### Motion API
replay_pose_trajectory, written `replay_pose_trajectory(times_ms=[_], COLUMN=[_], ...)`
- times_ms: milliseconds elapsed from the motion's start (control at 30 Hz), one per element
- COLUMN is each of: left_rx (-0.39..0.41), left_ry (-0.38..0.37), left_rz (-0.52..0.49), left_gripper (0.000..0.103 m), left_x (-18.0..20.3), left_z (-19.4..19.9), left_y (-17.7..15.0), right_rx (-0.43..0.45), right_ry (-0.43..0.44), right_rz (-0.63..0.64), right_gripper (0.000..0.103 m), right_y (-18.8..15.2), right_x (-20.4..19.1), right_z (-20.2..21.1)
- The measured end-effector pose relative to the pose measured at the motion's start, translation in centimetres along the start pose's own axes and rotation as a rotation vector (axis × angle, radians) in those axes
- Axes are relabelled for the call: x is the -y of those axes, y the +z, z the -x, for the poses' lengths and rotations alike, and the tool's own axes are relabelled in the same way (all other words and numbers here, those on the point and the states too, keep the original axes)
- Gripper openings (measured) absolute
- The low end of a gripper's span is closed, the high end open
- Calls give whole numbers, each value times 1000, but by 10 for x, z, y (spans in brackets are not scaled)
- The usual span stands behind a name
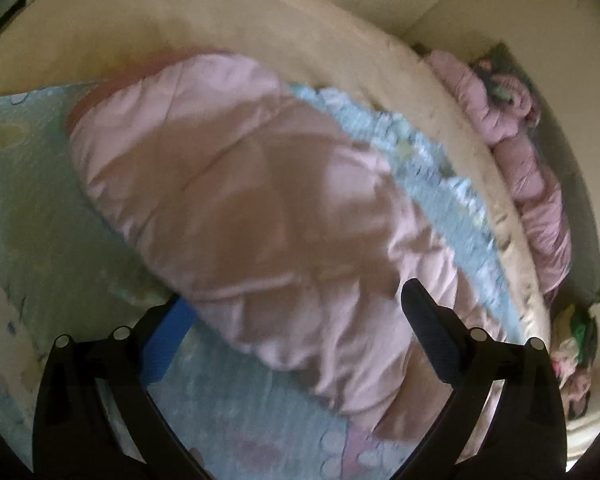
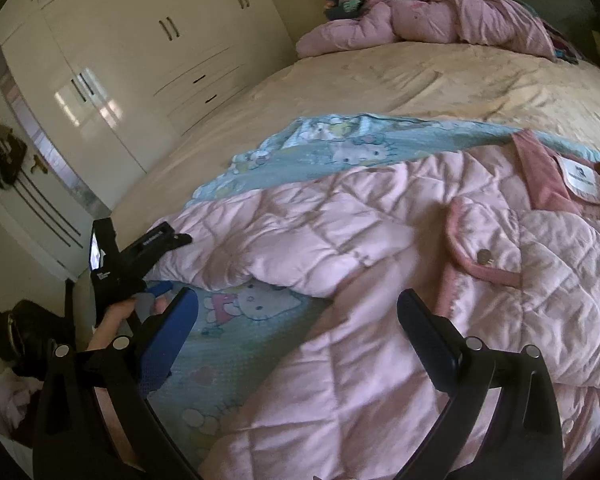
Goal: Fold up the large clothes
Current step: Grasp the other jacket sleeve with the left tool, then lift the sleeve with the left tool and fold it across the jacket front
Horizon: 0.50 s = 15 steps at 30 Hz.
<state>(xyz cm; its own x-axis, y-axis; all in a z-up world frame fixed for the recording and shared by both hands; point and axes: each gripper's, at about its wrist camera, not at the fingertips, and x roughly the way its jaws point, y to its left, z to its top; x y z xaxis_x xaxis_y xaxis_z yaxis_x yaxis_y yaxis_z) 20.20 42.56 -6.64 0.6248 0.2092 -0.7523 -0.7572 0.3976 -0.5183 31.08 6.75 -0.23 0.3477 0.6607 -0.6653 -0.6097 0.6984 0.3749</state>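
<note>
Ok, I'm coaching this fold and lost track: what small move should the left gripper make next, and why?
Probably close the left gripper on the pink jacket's sleeve: its jaws stand open around the puffy fabric, which lies spread out on the blue blanket, not yet folded inward.

Soft, dim daylight; window glare shines on the glossy white wardrobe doors (image 2: 100,92); the left wrist view is motion-blurred, smearing the pink quilted padded jacket (image 1: 260,216); fisheye bending and dark vignetting crowd every edge.

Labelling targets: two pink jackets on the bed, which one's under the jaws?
The quilted pink jacket spread on the blue cartoon blanket, label showing. The other pink jacket lies bunched at the bed's far end.
</note>
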Motion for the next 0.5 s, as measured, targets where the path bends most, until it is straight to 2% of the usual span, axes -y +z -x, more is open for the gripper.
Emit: replay_pose_trajectory(times_ms=[33, 67, 100, 133, 167, 267, 333, 500], left_rx=[18, 25, 33, 44, 52, 125, 176, 248], left_ry=[7, 34, 47, 20, -9, -59, -130, -239], left_rz=[-14, -41, -86, -98, -98, -148, -166, -187], left_gripper=[84, 59, 48, 28, 16, 14, 13, 13], left_x=[1, 4, 12, 17, 21, 39, 48, 64], left_z=[1, 2, 4, 8, 11, 38, 64, 108], left_y=[1, 1, 1, 0, 1, 2, 3, -1], right_rx=[2, 7, 11, 15, 21, 37, 50, 83], right_ry=[0, -3, -7, -13, -15, -16, -15, -14], right_rz=[-8, -20, -29, -38, -55, -93, -114, -173], right_gripper=[99, 99, 99, 99, 99, 99, 99, 99], right_y=[0, -2, -3, -5, -7, -12, -16, -29], right_x=[3, 9, 14, 19, 26, 39, 47, 68], right_z=[1, 4, 6, 9, 13, 22, 30, 53])
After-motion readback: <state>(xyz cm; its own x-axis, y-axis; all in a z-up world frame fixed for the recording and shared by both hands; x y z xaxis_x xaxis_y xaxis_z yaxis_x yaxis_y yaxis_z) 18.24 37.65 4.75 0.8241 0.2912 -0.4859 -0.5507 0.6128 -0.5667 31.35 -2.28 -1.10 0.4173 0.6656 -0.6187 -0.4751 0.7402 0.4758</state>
